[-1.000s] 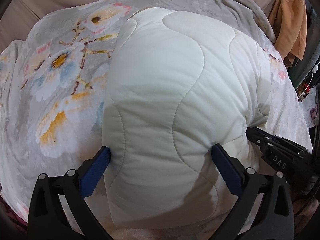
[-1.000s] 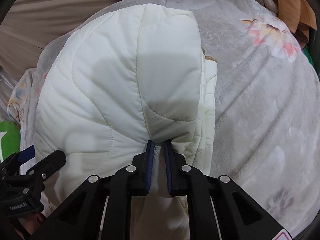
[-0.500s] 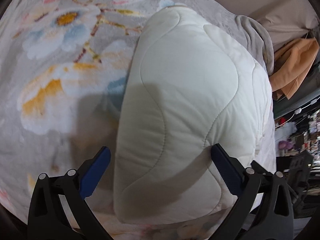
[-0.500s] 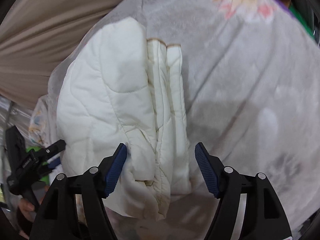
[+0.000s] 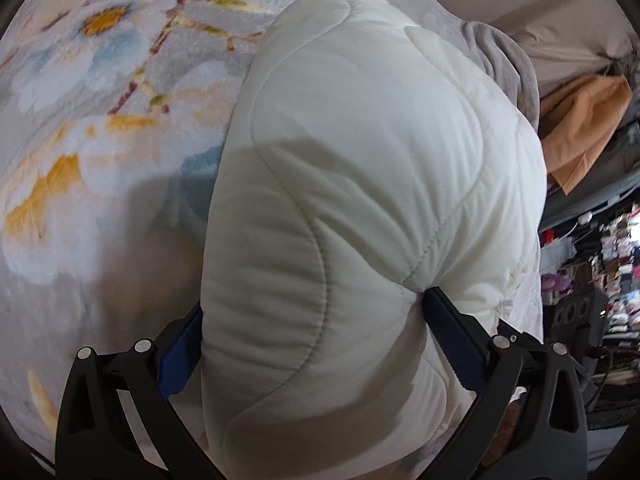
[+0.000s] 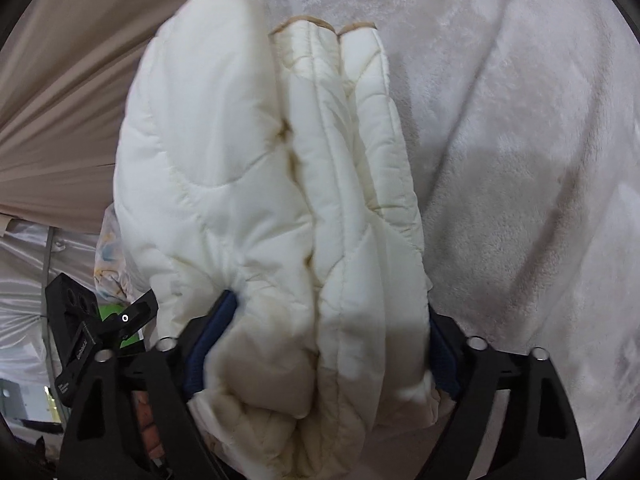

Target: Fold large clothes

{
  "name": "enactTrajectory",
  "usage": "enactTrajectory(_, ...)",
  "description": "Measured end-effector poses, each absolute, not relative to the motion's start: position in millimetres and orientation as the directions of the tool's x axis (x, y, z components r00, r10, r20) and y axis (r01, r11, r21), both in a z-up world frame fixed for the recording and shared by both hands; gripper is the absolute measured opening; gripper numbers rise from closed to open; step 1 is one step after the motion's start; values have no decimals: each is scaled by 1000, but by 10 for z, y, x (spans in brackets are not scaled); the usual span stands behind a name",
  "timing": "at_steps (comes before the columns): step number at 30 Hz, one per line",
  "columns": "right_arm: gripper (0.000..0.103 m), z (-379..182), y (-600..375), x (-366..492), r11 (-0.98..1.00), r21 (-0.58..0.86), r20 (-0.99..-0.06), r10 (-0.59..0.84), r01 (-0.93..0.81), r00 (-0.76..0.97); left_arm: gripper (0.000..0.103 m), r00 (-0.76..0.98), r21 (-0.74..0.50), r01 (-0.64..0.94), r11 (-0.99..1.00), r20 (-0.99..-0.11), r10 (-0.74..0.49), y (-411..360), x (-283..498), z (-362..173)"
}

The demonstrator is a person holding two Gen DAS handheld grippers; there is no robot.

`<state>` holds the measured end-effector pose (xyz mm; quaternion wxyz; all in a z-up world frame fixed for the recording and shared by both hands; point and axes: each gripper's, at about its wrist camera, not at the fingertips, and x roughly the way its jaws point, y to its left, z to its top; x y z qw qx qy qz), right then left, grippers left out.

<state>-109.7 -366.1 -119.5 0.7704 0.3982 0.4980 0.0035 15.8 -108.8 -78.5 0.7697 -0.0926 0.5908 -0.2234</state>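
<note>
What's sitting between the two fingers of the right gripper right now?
The folded white quilted jacket: in the right wrist view its stacked layers fill the whole gap of the right gripper, bulging against both blue pads. The gray blanket lies beyond.

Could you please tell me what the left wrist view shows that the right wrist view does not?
Only the left wrist view shows the blanket's large flower print, an orange cloth hanging at right, and the jacket's smooth quilted top. Only the right wrist view shows the jacket's stacked folded edges and a beige curtain. Both show the white quilted jacket on the grey blanket, squeezed between the wide jaws of a hand-held gripper: left, right.
</note>
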Motion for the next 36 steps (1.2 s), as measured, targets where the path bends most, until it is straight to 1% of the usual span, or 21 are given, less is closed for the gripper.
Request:
enactTrajectory(1, 50, -1124, -3630, -1089, 690, 615, -762, 394, 383, 514, 92, 216, -388, 252, 887, -871, -442, -1127, 134, -711)
enactTrajectory(2, 40, -1025, -3608, -1101, 700, 611, -759, 384, 370, 527, 87, 227, -369, 273, 888, -872, -433, -1162, 106, -632)
enactTrajectory(3, 38, -944, -3612, -1112, 708, 608, -755, 375, 359, 539, 82, 241, -354, 294, 888, -871, -427, -1184, 85, -551)
enactTrajectory(4, 35, -830, -3589, -1123, 720, 603, -749, 361, 344, 556, 80, 258, -340, 314, 887, -868, -424, -1206, 74, -464)
enactTrajectory(6, 33, -623, -3546, -1131, 734, 601, -732, 346, 317, 587, 75, 286, -319, 349, 881, -859, -424, -1228, 40, -240)
enactTrajectory(9, 32, -289, -3449, -1163, 757, 596, -700, 327, 267, 635, 71, 323, -309, 379, 872, -839, -438, -1194, 12, 42)
enactTrajectory(17, 32, 529, -3069, -1153, 827, 551, -599, 300, 111, 742, 69, 460, -322, 414, 852, -733, -501, -741, -58, 830)
enactTrajectory(21, 32, 820, -2750, -911, 850, 526, -537, 322, 11, 780, 69, 556, -299, 422, 856, -660, -505, -355, -39, 1187)
enactTrajectory(26, 33, 864, -2380, -396, 851, 519, -495, 374, -79, 785, 69, 651, -242, 418, 876, -592, -474, 112, 201, 1330)
enactTrajectory(29, 34, 746, -2145, -25, 851, 515, -492, 393, -104, 777, 69, 671, -219, 405, 887, -588, -452, 374, 510, 1194)
enactTrajectory(33, 35, 267, -1938, 538, 834, 546, -530, 412, -73, 741, 69, 660, -209, 366, 907, -629, -412, 617, 978, 783)
enactTrajectory(36, 37, -270, -1711, 892, 844, 536, -616, 401, -11, 678, 69, 616, -200, 333, 922, -694, -373, 748, 1334, 275)
